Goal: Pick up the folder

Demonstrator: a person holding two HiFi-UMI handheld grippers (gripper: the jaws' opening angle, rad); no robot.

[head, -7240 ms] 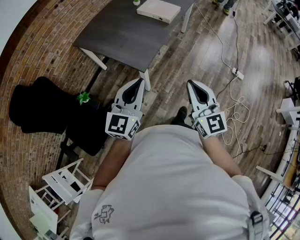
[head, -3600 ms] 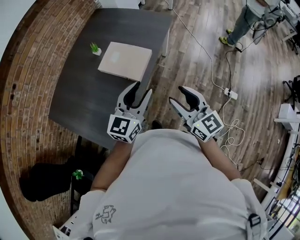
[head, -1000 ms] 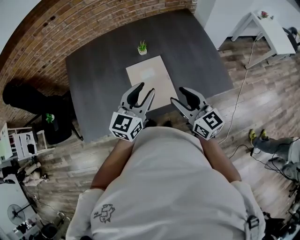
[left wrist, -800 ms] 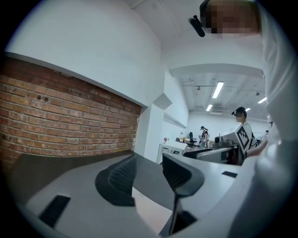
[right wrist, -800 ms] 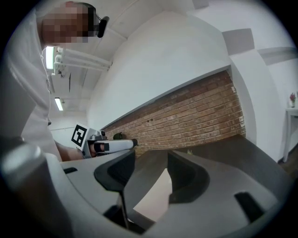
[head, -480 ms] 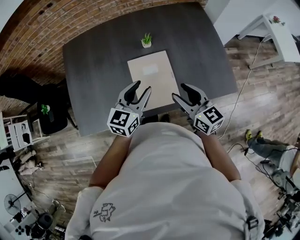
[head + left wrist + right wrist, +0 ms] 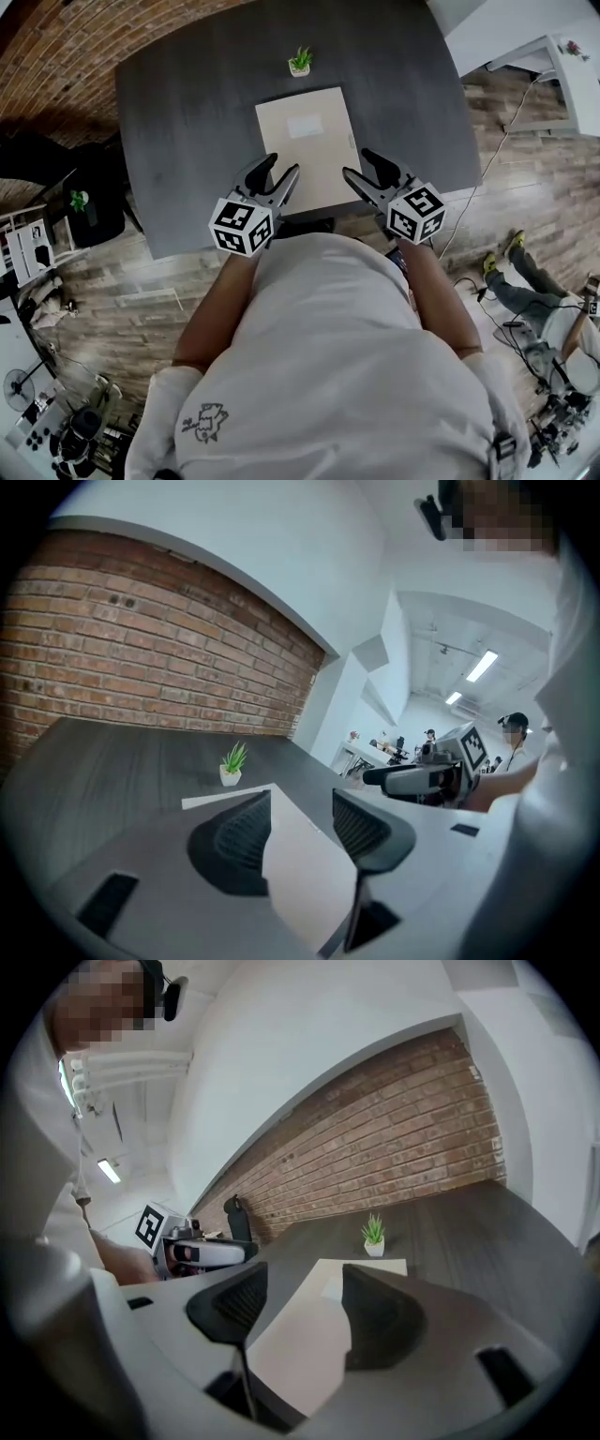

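Observation:
A beige folder [image 7: 305, 145] with a pale label lies flat on the dark grey table [image 7: 187, 122], near the front edge. My left gripper [image 7: 279, 167] hovers at the folder's near left corner and my right gripper [image 7: 361, 165] at its near right corner. Both sets of jaws are opening, and nothing is pressed between them. In the left gripper view the folder [image 7: 309, 864] shows through the gap between the jaws of that gripper [image 7: 300, 817]. The right gripper view shows the folder [image 7: 309, 1335] the same way past its gripper [image 7: 305, 1307].
A small potted plant [image 7: 300, 63] stands just beyond the folder's far edge. A black chair [image 7: 94, 220] and white shelf [image 7: 28, 248] sit left of the table. A white table [image 7: 562, 66] is at the upper right. Cables and a person's legs [image 7: 520, 277] are on the floor at right.
Both grippers have sunk and moved forward to the folder's near edge, and their jaws stand wider. The table and folder have come closer in the head view.

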